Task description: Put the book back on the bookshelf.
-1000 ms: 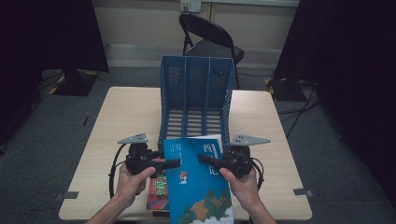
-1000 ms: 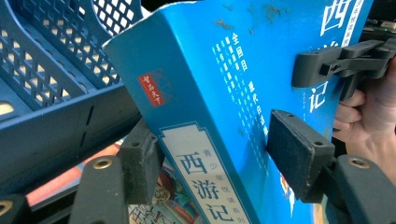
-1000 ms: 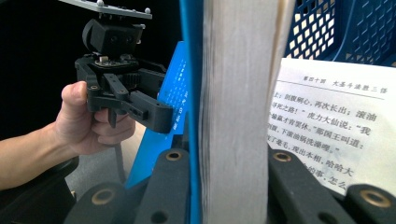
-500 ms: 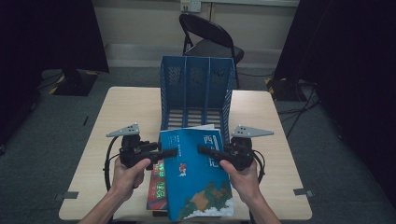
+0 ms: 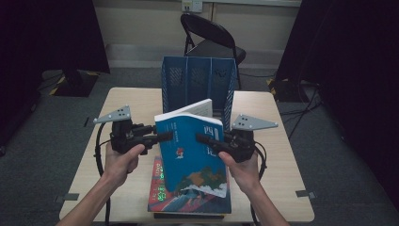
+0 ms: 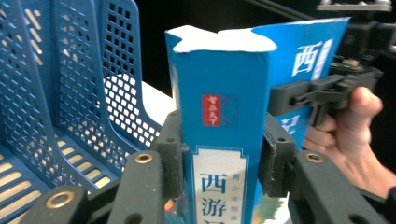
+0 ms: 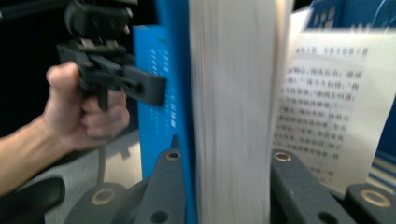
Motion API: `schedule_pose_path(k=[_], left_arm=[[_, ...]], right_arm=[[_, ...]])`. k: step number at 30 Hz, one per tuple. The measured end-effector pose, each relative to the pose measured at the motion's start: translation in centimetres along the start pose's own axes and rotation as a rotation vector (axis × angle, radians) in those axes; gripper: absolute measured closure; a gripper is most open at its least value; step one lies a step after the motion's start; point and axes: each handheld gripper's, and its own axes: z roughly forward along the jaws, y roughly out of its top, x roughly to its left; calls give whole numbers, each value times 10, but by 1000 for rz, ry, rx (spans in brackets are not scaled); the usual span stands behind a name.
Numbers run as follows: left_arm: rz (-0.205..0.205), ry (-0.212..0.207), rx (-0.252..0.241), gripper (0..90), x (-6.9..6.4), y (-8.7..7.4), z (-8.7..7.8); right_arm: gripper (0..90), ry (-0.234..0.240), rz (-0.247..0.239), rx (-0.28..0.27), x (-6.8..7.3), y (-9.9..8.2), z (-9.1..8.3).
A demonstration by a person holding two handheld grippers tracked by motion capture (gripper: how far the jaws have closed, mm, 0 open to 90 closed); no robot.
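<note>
blue book lifted off the stack, pinched by left gripper and right gripper. jaws just squeezed shut. not yet in the blue rack.

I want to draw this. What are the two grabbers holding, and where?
Both hold the blue book: left gripper on its spine, right gripper on the page edge.

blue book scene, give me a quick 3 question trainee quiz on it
1. True or false: both tongs grip the blue book.
2. What lies under the raised book? A) a stack of books B) a tray C) a mug
3. What stands behind the book on the table?

Key:
1. True: left tongs clamp the spine, right tongs the page edge.
2. A, the stack of books.
3. The blue file rack.
</note>
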Motion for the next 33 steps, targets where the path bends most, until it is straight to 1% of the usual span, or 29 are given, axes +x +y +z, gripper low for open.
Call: schedule_pose_path(k=[1,2,3,5,7,8,9,11,12,13,14,16,18,19,21,22,23,25,27,28,29,31,32,33], left_arm=[[14,-2,-11,601,-3,-3,0],[31,2,-10,599,-6,-4,2],[48,9,0,602,-10,-3,4],[62,10,37,591,-15,0,12],[69,-2,39,590,-16,2,17],[61,0,39,591,-16,2,18],[70,19,43,594,-18,5,20],[82,37,39,603,-19,7,23],[84,44,33,605,-19,8,24],[77,42,18,605,-18,10,24],[75,36,16,606,-17,12,23],[88,46,-7,606,-17,17,22],[119,61,3,603,-18,20,18],[125,70,7,600,-18,19,17],[133,72,22,592,-17,13,12],[133,72,22,584,-17,13,12],[138,72,7,579,-18,5,8],[131,73,-8,574,-22,2,5],[145,63,-1,573,-26,1,2],[145,63,-1,573,-26,1,2],[155,52,-5,573,-27,-1,0],[158,47,-10,573,-28,-3,-1],[155,42,-16,573,-28,-3,-1],[158,42,-10,572,-29,-3,-1]], right_arm=[[771,3,-5,15,-1,-7,1],[763,6,-1,8,-2,-11,1],[762,20,6,7,-3,-12,-1],[763,22,-10,25,0,-11,-3],[764,17,-26,38,4,-10,-4],[766,11,-36,42,5,-9,-5],[767,1,-38,37,5,-10,-5],[768,-22,-42,21,4,-8,-3],[767,-26,-32,12,2,-7,-1],[768,-25,-35,1,1,-6,-1],[770,-23,-46,-14,0,-3,0],[771,-11,-47,-33,-2,0,1],[770,-4,-65,-53,-2,2,3],[767,9,-74,-59,-3,2,5],[761,13,-77,-52,-2,-2,9],[750,23,-83,-39,0,-6,10],[740,24,-83,-32,1,-9,12],[717,36,-86,-36,4,-11,12],[661,29,-88,-30,7,-11,10],[661,29,-88,-30,7,-11,10],[602,22,-90,-33,8,-13,5],[576,-1,-93,-34,9,-15,1],[576,-1,-93,-34,9,-15,1],[538,-36,-96,-35,7,-18,-6]])
